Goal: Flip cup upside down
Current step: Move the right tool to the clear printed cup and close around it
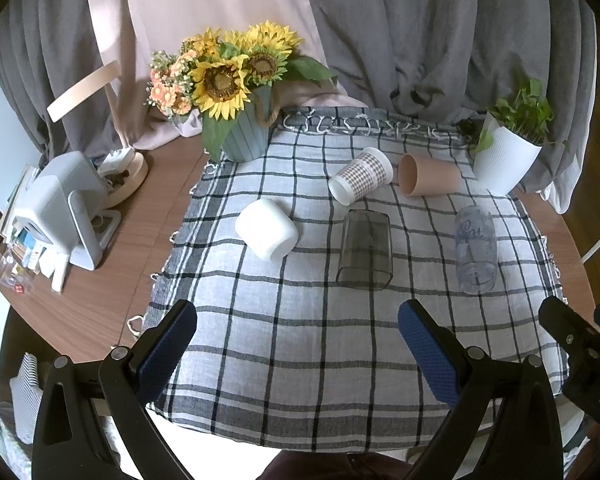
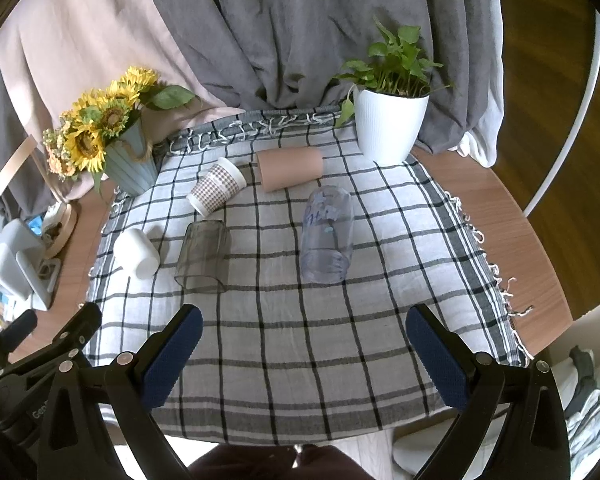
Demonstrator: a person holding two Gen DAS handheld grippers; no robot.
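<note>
- Five cups lying on their sides on the checked cloth, all ahead of both tongs, none touched.
- White cup: ahead and left of the left gripper, flat base turned toward it, long axis running away and slightly left.
- Smoky clear cup: straight ahead of the left gripper, just right of its centre line; long axis pointing directly away, wider end nearer.
- Clear printed cup: straight ahead of the right gripper, long axis pointing away; mouth or base nearer, cannot tell.
- Houndstooth paper cup: farther out, tilted diagonally, wide rim toward the far right.
- Tan paper cup: farthest, lying crosswise, open mouth facing left toward the houndstooth cup, close to it.
- Both grippers spread wide, holding nothing, hovering above the cloth's near part, side by side.
- Bare cloth between the tongs and the nearest cups; cloth's near hem hanging over the table edge just below the fingers.
- Sunflower vase at the far left corner, white plant pot at the far right, grey curtain behind.
</note>
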